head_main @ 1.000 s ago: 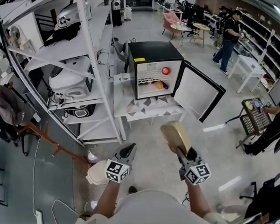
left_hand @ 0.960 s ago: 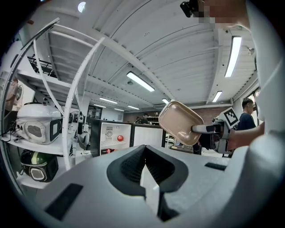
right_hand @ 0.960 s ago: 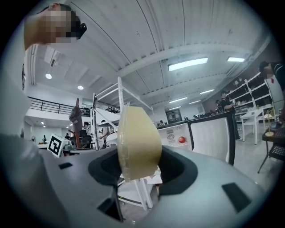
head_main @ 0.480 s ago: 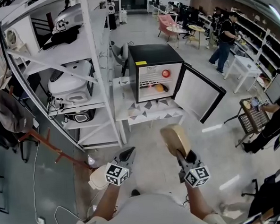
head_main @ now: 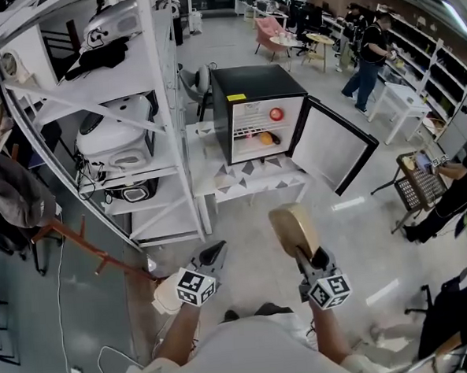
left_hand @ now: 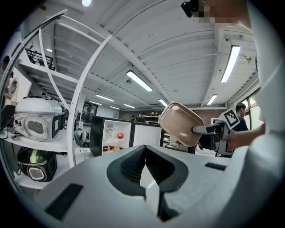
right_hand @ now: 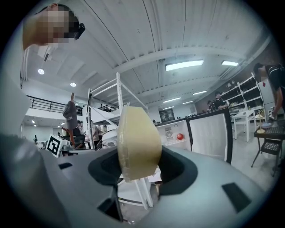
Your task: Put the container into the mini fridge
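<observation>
While my right gripper clamps the beige container on edge, well short of the open mini fridge, a red item and an orange one sit inside it; my left gripper is closed, empty.

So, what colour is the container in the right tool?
The container is beige, clearest in the left gripper view.
</observation>
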Motion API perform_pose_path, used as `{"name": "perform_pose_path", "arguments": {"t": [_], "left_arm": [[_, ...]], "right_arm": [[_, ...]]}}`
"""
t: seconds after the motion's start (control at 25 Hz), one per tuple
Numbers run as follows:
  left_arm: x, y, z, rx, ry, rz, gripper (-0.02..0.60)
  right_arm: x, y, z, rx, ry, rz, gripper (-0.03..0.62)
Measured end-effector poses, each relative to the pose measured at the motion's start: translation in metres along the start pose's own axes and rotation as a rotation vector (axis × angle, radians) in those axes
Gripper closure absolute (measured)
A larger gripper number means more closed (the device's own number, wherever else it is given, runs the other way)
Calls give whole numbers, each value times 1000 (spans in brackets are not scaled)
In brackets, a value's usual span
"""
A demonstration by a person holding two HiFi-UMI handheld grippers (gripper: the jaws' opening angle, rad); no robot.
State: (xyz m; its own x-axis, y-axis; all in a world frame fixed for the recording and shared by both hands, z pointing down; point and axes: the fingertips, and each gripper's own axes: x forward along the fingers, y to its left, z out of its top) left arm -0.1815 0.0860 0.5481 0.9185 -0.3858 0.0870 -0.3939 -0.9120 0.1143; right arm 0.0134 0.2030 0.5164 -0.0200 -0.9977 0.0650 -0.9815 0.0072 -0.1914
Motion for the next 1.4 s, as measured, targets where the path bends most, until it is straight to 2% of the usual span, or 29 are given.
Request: {"name": "perform_pose_path", "arguments": {"t": [0.28, 0.64, 1.08, 1.4], "left_arm": [[7, 6, -4, -15, 5, -10, 577], [35, 26, -3, -19, 15, 11, 577], [112, 54, 7, -12, 39, 41, 577], [167, 75, 20, 4, 36, 94, 577]], "right_arm": [[5, -3, 0, -2, 7, -18, 368], [39, -30, -1, 14, 32, -21, 368], [105, -91, 7, 43, 42, 24, 368], [159, -140, 18, 51, 46, 81, 368]]}}
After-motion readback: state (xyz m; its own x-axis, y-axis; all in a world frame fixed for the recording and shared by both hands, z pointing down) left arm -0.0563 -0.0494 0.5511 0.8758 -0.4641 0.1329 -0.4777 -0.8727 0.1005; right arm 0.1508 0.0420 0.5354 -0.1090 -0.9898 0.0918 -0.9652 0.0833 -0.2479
